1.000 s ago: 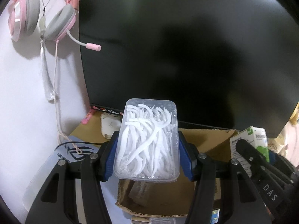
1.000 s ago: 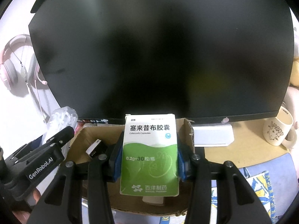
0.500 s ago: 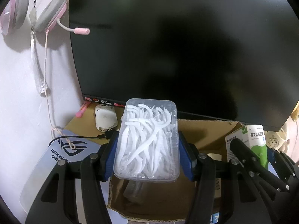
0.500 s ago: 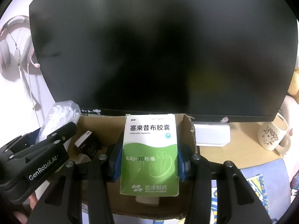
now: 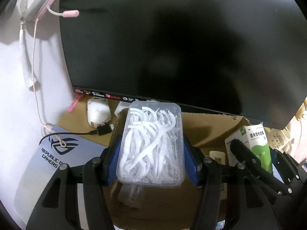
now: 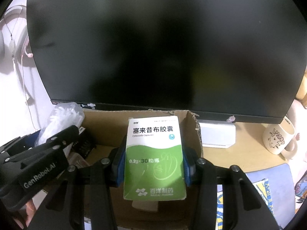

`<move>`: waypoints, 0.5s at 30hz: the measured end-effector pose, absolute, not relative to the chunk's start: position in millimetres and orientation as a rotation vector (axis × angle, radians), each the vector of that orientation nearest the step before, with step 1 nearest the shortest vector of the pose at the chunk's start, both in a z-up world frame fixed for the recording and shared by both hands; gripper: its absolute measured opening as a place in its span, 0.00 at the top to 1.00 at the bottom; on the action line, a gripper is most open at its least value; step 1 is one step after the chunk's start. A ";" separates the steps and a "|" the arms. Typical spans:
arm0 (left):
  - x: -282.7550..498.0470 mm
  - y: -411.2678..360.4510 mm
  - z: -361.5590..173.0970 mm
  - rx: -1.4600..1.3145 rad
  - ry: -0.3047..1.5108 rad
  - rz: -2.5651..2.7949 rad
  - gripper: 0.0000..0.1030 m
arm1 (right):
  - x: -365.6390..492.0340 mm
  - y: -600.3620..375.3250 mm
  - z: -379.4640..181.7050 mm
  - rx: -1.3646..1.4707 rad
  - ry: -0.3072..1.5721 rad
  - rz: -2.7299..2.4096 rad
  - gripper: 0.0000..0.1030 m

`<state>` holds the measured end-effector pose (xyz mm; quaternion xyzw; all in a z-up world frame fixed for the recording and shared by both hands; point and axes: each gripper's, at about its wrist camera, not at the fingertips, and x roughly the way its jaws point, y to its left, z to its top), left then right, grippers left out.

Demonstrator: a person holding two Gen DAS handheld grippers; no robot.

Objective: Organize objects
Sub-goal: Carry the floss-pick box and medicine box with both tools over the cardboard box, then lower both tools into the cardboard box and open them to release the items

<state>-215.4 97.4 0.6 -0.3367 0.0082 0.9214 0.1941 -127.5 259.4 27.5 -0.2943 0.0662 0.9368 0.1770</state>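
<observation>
I am clamping the left gripper [image 5: 150,153] on the clear floss-pick case [image 5: 151,145], its blue pads pressing both long sides | holding it above the cardboard box [image 5: 211,122] | I am squeezing the right gripper [image 6: 153,164] on the green medicine carton [image 6: 154,159], also above that box, in front of the monitor [image 6: 163,44]

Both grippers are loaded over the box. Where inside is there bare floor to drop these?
Bare cardboard box floor shows behind the medicine box, toward the back wall. The left side is crowded: dark packet and clear item under the floss pick tub.
</observation>
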 end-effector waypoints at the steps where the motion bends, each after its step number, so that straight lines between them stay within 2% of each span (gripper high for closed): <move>1: -215.5 98.8 -0.3 -0.955 0.027 2.582 0.45 | -127.2 258.4 28.1 -0.834 0.182 2.650 0.52; 15: -206.8 101.8 9.2 -0.943 0.115 2.704 0.44 | -125.4 253.8 30.1 -0.894 0.092 2.615 0.52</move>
